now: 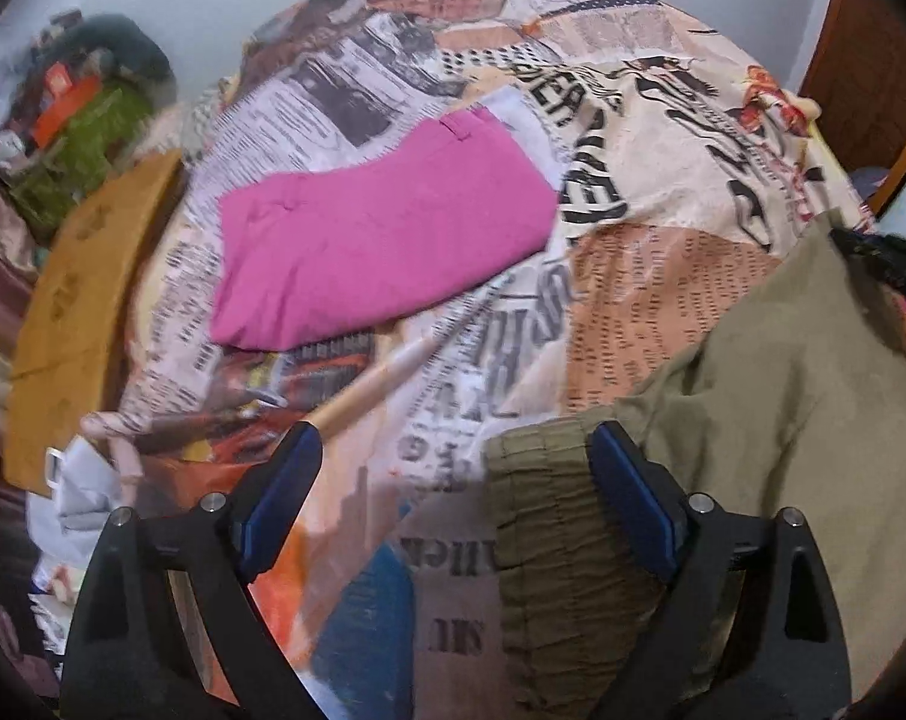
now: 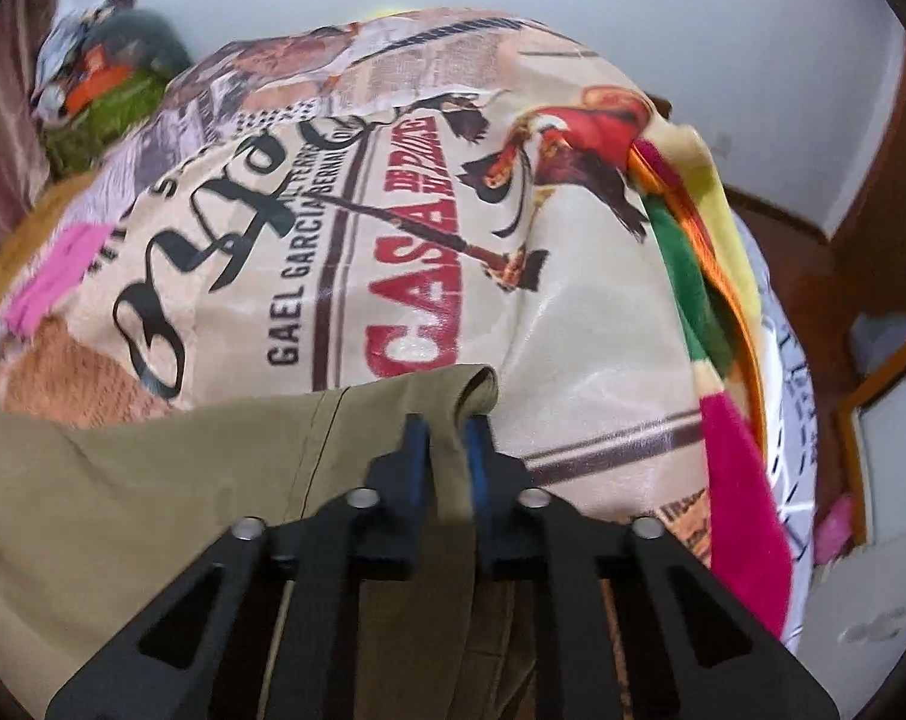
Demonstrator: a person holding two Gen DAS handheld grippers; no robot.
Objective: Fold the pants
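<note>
Olive-khaki pants [image 1: 771, 396] lie on a bed with a printed newspaper-pattern cover [image 1: 663, 138]. Their gathered waistband [image 1: 549, 510] lies between the wide-open jaws of my left gripper [image 1: 453, 462], against the right finger and clear of the left one. In the right wrist view my right gripper [image 2: 447, 450] is shut on a raised edge of the olive pants [image 2: 153, 480], with the cloth pinched between the blue pads. A folded pink garment [image 1: 375, 240] lies farther back on the bed; it shows as a pink patch at the left of the right wrist view [image 2: 51, 276].
A wooden stick [image 1: 381, 372] lies on the cover in front of the left gripper. A mustard cloth [image 1: 81, 312] and a pile of clutter [image 1: 75, 120] are at the left. A multicoloured blanket [image 2: 711, 300] hangs along the bed's right edge. A wooden frame [image 2: 873, 228] stands at the right.
</note>
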